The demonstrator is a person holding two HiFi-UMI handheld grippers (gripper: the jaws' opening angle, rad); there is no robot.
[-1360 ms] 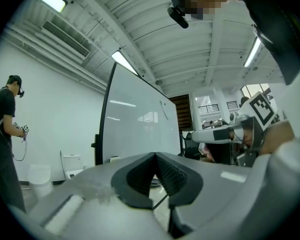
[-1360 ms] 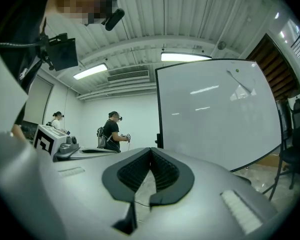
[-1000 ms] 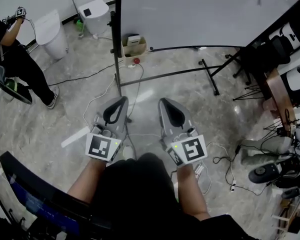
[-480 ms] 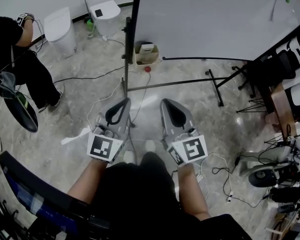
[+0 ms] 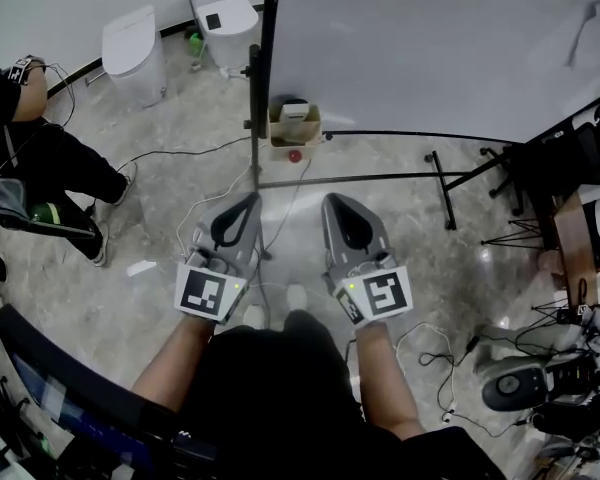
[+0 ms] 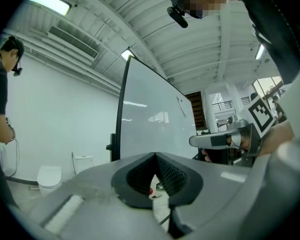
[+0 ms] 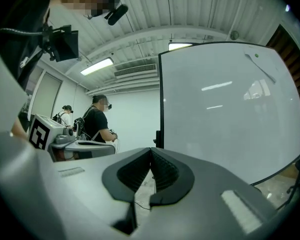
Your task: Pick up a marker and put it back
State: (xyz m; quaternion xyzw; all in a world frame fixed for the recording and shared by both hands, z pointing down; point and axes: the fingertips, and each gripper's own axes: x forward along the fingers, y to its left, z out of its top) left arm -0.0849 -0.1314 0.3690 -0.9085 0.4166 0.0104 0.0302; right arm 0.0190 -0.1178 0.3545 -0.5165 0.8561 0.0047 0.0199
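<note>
While one whiteboard [image 5: 430,48] stands ahead, the left tool [image 5: 251,198] and right tool [image 5: 331,200] are both closed, empty.

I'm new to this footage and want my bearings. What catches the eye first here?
The big whiteboard on a black stand fills the upper right of the head view. Below it the left gripper and right gripper point toward it side by side, jaws shut and empty. A white toilet stands at upper left.
</note>
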